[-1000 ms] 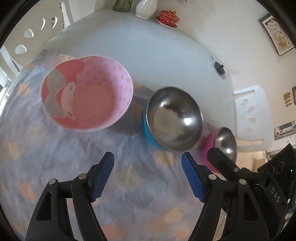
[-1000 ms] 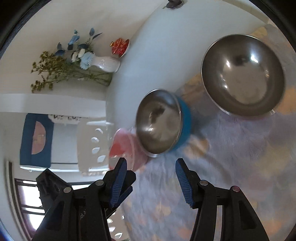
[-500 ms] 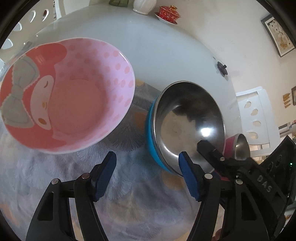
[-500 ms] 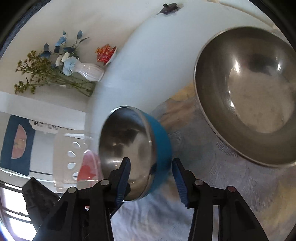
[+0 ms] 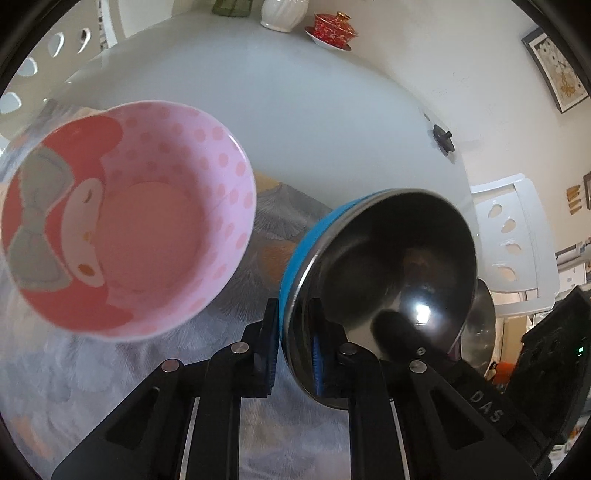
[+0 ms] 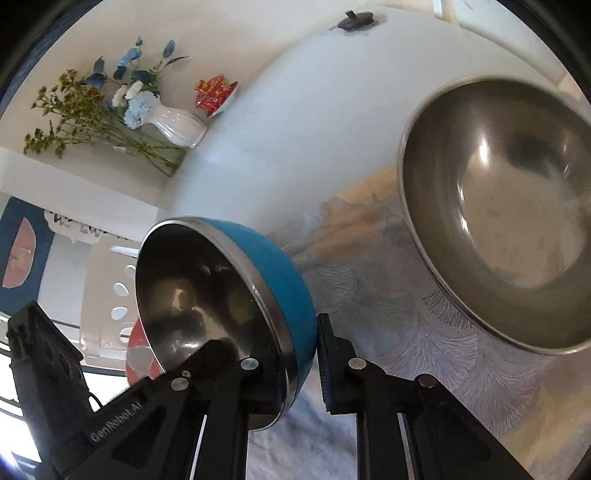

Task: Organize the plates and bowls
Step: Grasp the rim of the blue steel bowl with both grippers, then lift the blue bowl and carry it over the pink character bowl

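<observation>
**Left wrist view: both tongs pinch one blue bowl**

Left tongs (image 5: 293, 360) clench the rim of the blue bowl (image 5: 384, 269), tilted above a patterned mat (image 5: 147, 387). Right tongs (image 6: 301, 363) grasp the same bowl's rim from the other side. A pink bowl (image 5: 125, 236) sits to its left; a steel bowl (image 6: 498, 214) rests on the mat. The pale counter (image 5: 295, 103) runs back to a white vase (image 6: 177, 123) and red teacup (image 5: 334, 29) by the wall, white chair (image 5: 513, 236) beside.

**Two wrist cams, one blue bowl**

Left cam sits right behind the left gripper (image 5: 295, 354), looking down its fingers, super close to the blue-sided steel bowl (image 5: 388, 280). Right cam does the same from the right gripper (image 6: 299, 369). Both catch that bowl, the patterned cloth (image 5: 110, 387) and the white vase (image 6: 181, 125).
</observation>
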The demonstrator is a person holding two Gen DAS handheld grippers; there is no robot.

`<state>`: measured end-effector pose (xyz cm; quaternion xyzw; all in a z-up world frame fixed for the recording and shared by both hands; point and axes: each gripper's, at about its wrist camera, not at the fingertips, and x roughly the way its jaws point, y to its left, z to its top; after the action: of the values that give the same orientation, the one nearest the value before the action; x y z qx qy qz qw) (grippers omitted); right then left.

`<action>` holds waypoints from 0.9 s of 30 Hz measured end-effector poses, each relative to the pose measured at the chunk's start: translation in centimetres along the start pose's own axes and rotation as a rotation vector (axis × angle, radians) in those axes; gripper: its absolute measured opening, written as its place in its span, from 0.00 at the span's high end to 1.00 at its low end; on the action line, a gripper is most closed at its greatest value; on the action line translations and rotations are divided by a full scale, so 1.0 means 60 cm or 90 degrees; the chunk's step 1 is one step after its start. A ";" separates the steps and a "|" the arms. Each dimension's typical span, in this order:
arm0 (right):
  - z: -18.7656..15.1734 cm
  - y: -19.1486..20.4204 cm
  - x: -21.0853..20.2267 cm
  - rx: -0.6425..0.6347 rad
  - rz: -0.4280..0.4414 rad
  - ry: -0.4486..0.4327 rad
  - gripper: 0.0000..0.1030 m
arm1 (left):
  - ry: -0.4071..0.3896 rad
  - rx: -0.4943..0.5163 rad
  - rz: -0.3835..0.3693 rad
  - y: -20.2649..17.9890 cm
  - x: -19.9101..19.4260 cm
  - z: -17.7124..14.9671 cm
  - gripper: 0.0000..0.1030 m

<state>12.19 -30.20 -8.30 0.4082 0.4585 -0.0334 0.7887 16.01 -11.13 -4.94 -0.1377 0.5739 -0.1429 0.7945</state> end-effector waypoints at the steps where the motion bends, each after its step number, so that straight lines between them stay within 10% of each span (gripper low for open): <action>1: 0.000 0.007 -0.002 -0.006 -0.003 0.000 0.86 | -0.003 -0.002 0.001 0.001 -0.007 -0.001 0.89; 27: -0.013 0.228 -0.028 -0.132 0.042 -0.013 0.86 | -0.113 -0.003 0.031 0.088 -0.183 0.046 0.88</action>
<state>16.49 -21.13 1.18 0.3388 0.4377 0.0362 0.8321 15.68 -1.86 3.46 -0.1377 0.5044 -0.1094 0.8454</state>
